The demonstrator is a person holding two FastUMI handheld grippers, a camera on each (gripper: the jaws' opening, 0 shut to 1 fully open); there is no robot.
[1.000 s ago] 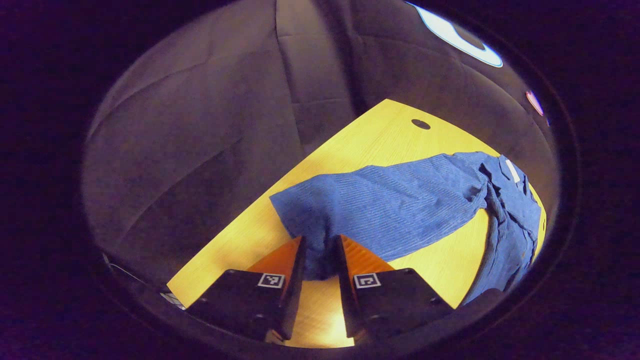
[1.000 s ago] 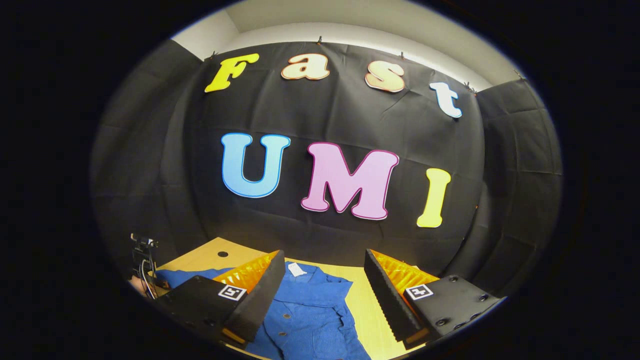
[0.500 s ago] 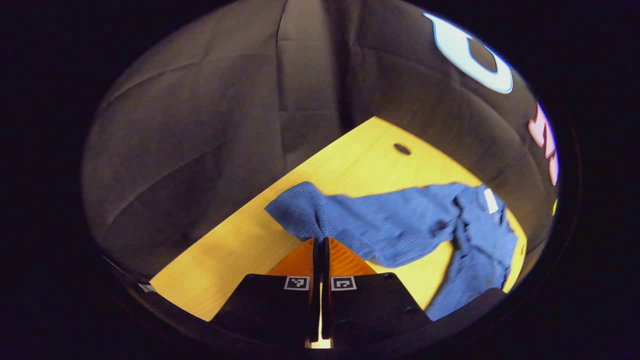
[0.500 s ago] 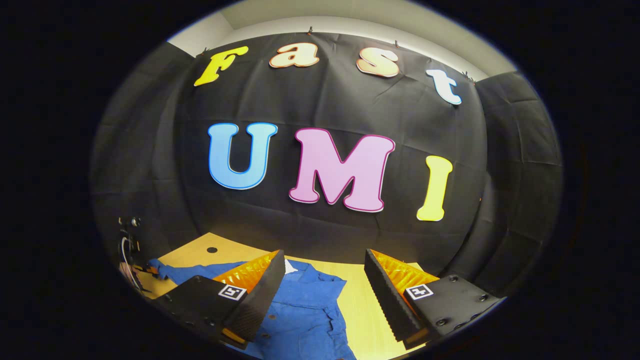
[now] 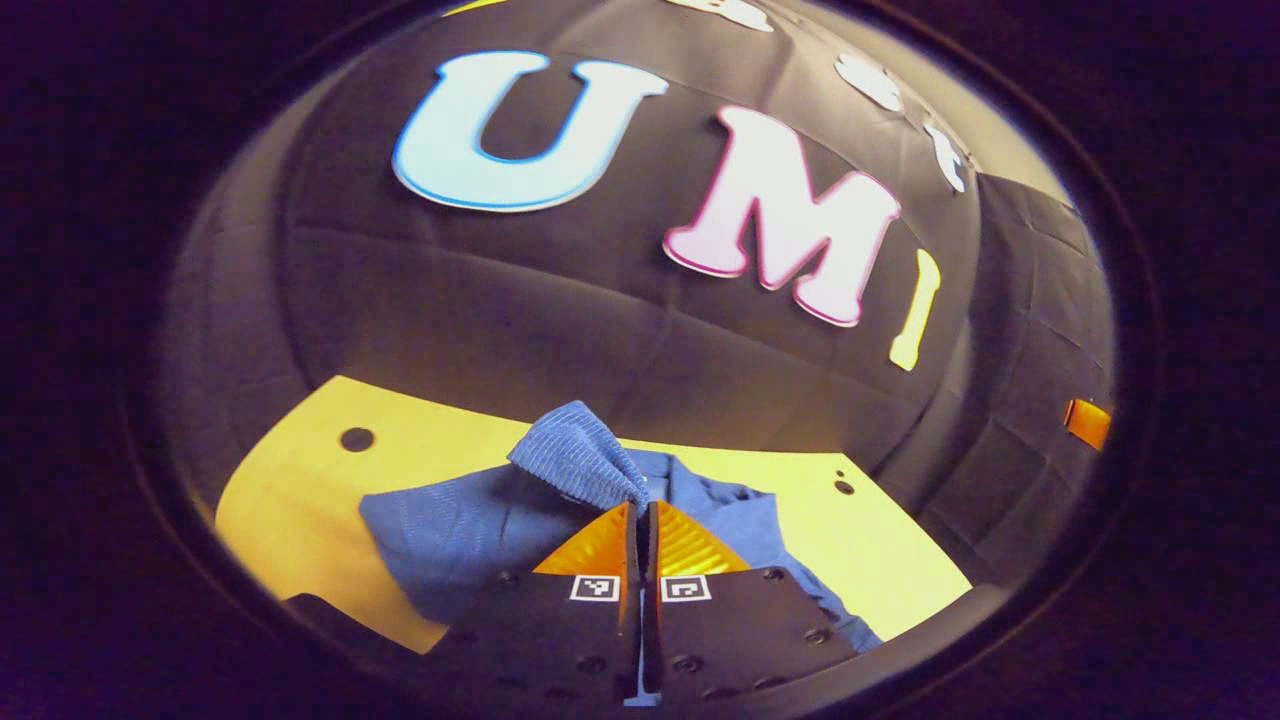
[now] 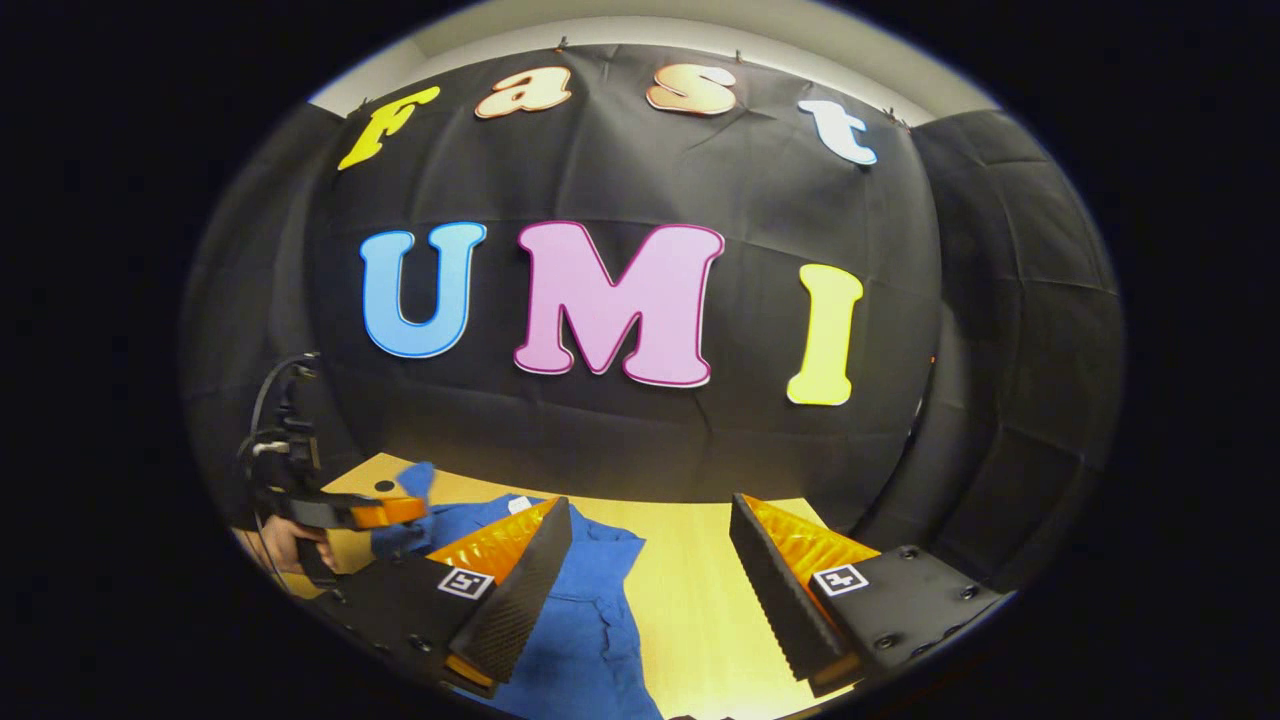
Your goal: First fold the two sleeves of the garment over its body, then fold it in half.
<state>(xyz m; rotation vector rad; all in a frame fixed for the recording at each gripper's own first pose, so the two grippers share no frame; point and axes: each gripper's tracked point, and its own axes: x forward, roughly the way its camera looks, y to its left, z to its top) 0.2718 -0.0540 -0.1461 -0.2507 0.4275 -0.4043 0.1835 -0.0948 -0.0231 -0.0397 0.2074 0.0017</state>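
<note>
Both fingers of left gripper (image 5: 641, 510) pinch sleeve (image 5: 578, 462), lifted over shirt (image 5: 460, 530) on table (image 5: 300, 480); right gripper (image 6: 650, 520) jaws spread wide, above shirt's other side, touching nothing

**Sleeve raised over the shirt on the table**

The blue ribbed button-up shirt (image 5: 470, 530) lies on the yellow wooden table (image 5: 300, 490), the booth wall behind it. The left gripper (image 5: 640, 515) sits above the shirt's body with the sleeve cuff (image 5: 575, 462) pinched between its fingers and lifted off the table. In the right gripper view the right gripper (image 6: 650, 580) hangs over the shirt's right edge and bare table, the left gripper far to its left.
</note>
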